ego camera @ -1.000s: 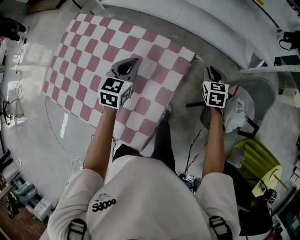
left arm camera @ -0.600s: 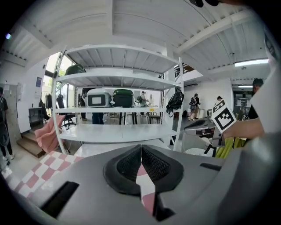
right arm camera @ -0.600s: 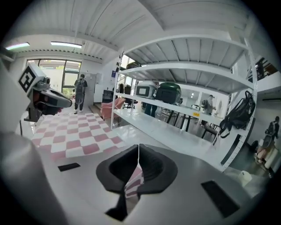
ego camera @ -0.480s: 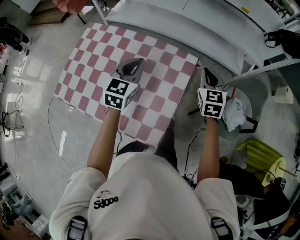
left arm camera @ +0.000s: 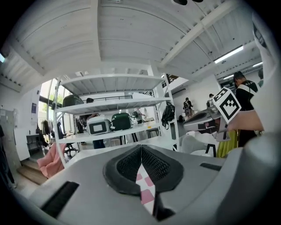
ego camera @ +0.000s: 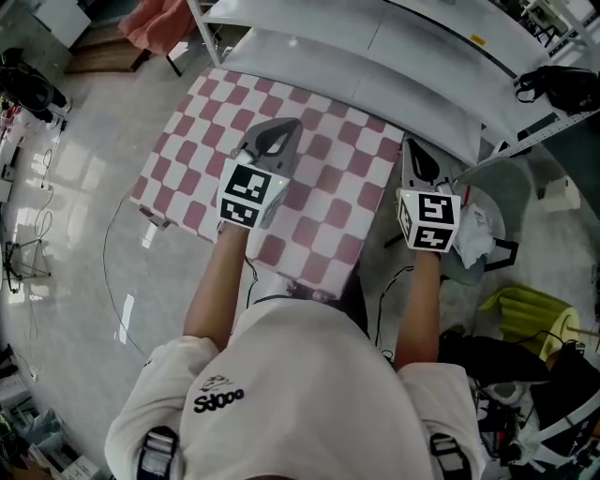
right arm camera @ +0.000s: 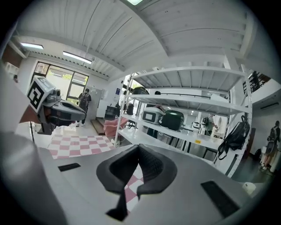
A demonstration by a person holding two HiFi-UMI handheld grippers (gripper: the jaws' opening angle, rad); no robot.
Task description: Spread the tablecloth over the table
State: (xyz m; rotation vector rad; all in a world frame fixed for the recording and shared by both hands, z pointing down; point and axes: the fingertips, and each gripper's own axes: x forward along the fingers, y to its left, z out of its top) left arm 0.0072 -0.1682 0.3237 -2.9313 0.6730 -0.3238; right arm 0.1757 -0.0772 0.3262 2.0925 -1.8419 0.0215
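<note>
The pink-and-white checked tablecloth [ego camera: 309, 178] stretches out broad and flat below me, in front of a white shelf unit. My left gripper [ego camera: 279, 131] is over its middle, shut on a fold of it; a strip of check shows between the pads [left arm camera: 145, 184]. My right gripper [ego camera: 414, 150] is at the cloth's right corner, also shut on the cloth, with check showing under its pads [right arm camera: 131, 186]. In the right gripper view the cloth [right arm camera: 79, 143] spreads out to the left under the left gripper [right arm camera: 66, 115]. What lies under the cloth is hidden.
The white shelf unit [ego camera: 375, 56] stands just beyond the cloth and carries cases and a dark pot [right arm camera: 172, 118]. At the right are a chair with white fabric [ego camera: 478, 234] and a yellow-green object [ego camera: 516, 309]. Pink fabric [ego camera: 159, 23] lies at top left. Cables run over the floor [ego camera: 112, 272].
Both grippers have risen and moved toward the shelf, and the cloth has come along with them. The right gripper now stands at the cloth's right corner.
</note>
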